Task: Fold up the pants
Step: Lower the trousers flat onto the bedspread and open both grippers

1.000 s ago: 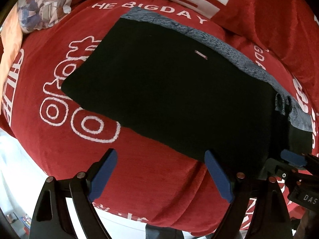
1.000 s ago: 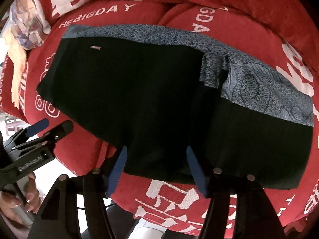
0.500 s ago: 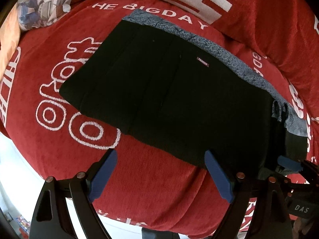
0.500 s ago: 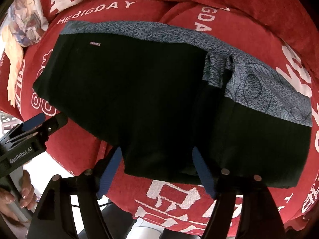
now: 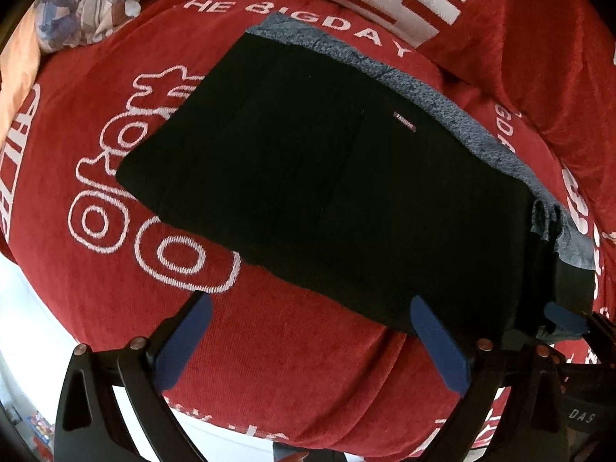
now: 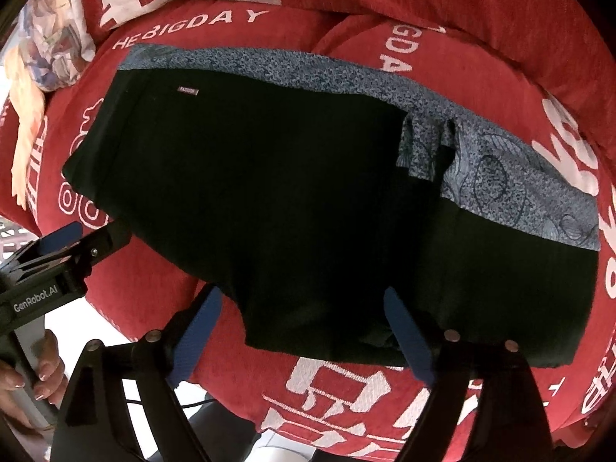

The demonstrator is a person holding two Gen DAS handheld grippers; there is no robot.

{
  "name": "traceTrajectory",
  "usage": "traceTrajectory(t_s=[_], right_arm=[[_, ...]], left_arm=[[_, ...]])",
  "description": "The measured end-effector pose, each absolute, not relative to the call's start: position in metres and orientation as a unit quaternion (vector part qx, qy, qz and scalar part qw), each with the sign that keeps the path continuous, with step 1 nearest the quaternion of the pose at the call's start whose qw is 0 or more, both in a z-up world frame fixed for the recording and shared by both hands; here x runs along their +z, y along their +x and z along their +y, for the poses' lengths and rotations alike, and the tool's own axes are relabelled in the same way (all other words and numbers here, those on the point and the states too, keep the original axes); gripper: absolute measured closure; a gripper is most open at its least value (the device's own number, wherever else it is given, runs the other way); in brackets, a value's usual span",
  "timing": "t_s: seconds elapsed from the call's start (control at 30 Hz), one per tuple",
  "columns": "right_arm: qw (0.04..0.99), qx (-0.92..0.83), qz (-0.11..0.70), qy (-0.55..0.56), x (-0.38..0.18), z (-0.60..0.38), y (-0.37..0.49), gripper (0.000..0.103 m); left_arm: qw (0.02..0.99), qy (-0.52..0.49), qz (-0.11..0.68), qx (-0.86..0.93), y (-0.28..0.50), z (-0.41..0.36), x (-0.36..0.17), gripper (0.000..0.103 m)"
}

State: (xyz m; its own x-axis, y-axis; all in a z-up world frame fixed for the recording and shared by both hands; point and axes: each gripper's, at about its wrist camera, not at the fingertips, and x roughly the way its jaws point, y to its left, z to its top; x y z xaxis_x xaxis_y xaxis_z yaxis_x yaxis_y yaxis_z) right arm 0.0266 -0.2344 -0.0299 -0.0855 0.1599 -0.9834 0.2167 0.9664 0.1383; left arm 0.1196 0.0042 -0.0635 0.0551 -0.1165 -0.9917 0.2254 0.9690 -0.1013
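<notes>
Pants [image 5: 327, 177]: soft, limp, light, probably easy to slide; folded flat on red cushion [image 5: 269, 365], patterned lining along far edge. Left claw [image 5: 312, 342] and right claw [image 6: 304, 331] opening, released, nothing pinched. Best taken at near hem.

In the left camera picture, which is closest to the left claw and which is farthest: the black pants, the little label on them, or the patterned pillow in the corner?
From the left claw, whose jaws are opening with nothing between them:
1. Black pants, near hem just beyond the right fingertip.
2. Little label, higher up on the pants, toward the right.
3. Patterned pillow, far top-left corner.
</notes>
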Motion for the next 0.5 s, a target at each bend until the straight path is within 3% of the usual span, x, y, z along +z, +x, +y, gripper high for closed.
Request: traceTrajectory(t_s=[0.17, 0.23, 0.5], right_arm=[[0.671, -0.015, 0.732, 0.118, -0.027, -0.232, 0.029, 0.014], [0.670, -0.012, 0.733, 0.121, -0.028, -0.232, 0.029, 0.003], [0.654, -0.003, 0.744, 0.135, -0.035, -0.231, 0.028, 0.003]], left_arm=[[0.719, 0.028, 0.686, -0.108, 0.122, 0.011, -0.068, 0.000], [0.717, 0.022, 0.689, -0.103, 0.123, 0.015, -0.071, 0.000], [0.709, -0.029, 0.697, -0.102, 0.130, 0.043, -0.072, 0.000]])
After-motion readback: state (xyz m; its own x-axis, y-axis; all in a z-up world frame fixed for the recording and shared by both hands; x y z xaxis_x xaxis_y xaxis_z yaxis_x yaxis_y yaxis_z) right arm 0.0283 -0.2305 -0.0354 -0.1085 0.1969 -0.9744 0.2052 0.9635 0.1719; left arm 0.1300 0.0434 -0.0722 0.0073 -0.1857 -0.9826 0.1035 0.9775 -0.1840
